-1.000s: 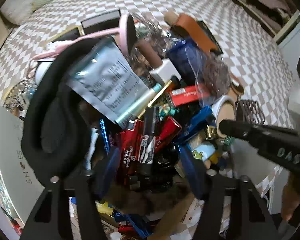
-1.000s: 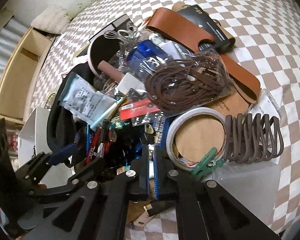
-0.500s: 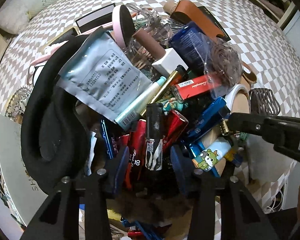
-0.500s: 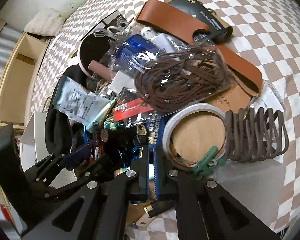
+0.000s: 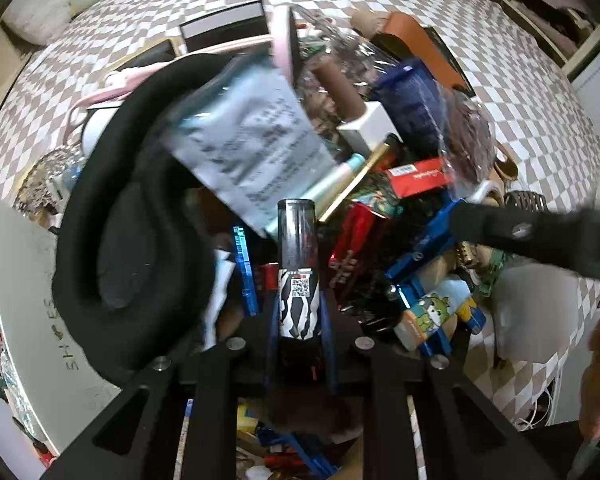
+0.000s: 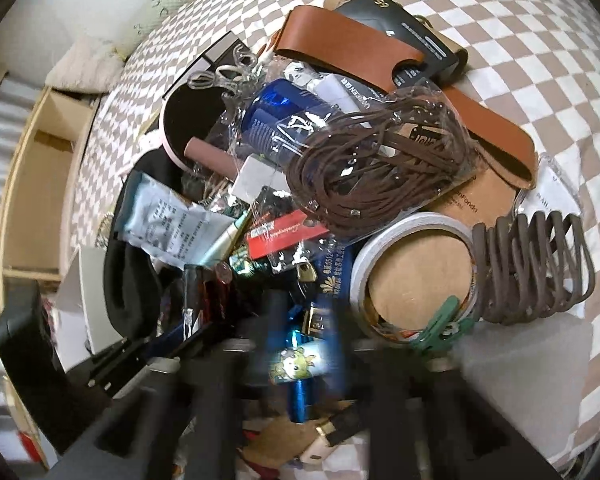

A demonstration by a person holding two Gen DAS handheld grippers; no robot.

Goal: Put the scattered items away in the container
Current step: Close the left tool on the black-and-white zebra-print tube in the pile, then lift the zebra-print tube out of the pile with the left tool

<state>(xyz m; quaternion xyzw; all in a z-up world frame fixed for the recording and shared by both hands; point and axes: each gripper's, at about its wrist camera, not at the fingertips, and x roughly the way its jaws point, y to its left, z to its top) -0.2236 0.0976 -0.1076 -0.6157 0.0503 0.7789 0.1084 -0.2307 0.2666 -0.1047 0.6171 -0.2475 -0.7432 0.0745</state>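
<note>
Black and white, the little tube [image 5: 298, 280] sits tight between my left gripper [image 5: 300, 320] jaws, which just closed on it over the messy pile. Now I can lift it toward the container. My right gripper [image 6: 300, 344] points down, jaws just opened, holding nothing.

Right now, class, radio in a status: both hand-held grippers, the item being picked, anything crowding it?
Left hand-held gripper just closed on black tube. Right hand-held gripper just opened, blurred, holding nothing. Tube hemmed by red packets and grey pouch.
</note>
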